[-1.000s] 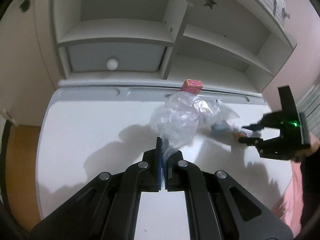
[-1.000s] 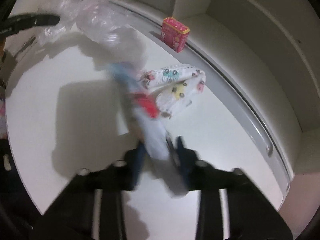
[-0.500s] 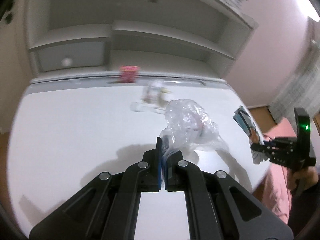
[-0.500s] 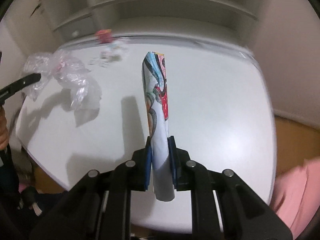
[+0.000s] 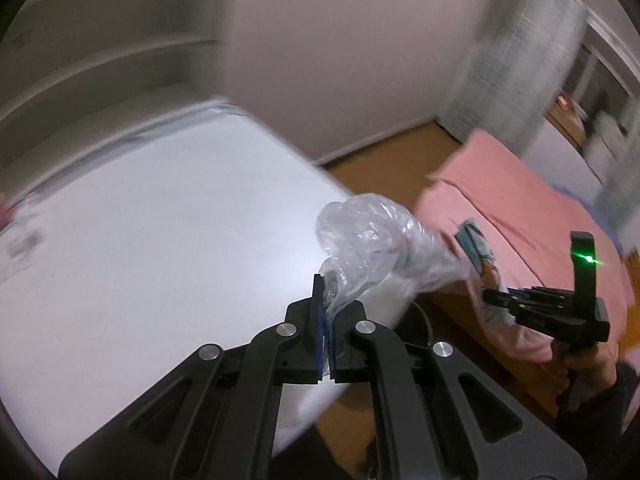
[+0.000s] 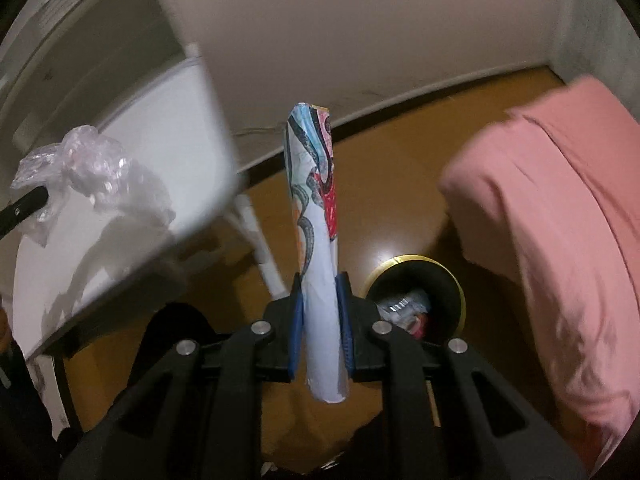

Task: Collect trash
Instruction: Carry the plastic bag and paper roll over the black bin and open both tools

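My left gripper (image 5: 325, 300) is shut on a crumpled clear plastic bag (image 5: 372, 240), which it holds in the air over the right edge of the white table (image 5: 140, 240). In the right wrist view the same bag (image 6: 92, 168) hangs at the left from a black finger (image 6: 24, 208). My right gripper (image 6: 320, 292) is shut on a rolled printed paper (image 6: 316, 200) that sticks up between its blue pads. It hovers over the wooden floor, just left of a black trash bin (image 6: 404, 260) with a gold rim and litter inside. In the left wrist view the right gripper (image 5: 494, 298) is at the far right.
A bed with a pink cover (image 6: 560, 200) stands right of the bin and also shows as the pink cover (image 5: 500, 200) behind the right gripper. White table legs (image 6: 256, 240) stand left of the bin. A pale wall (image 6: 360, 40) and a shelf unit (image 5: 100, 60) lie behind.
Both grippers have swung right off the table with their loads still gripped. The shelf and table items have slid out of view. The bin, floor and bed have come into view.
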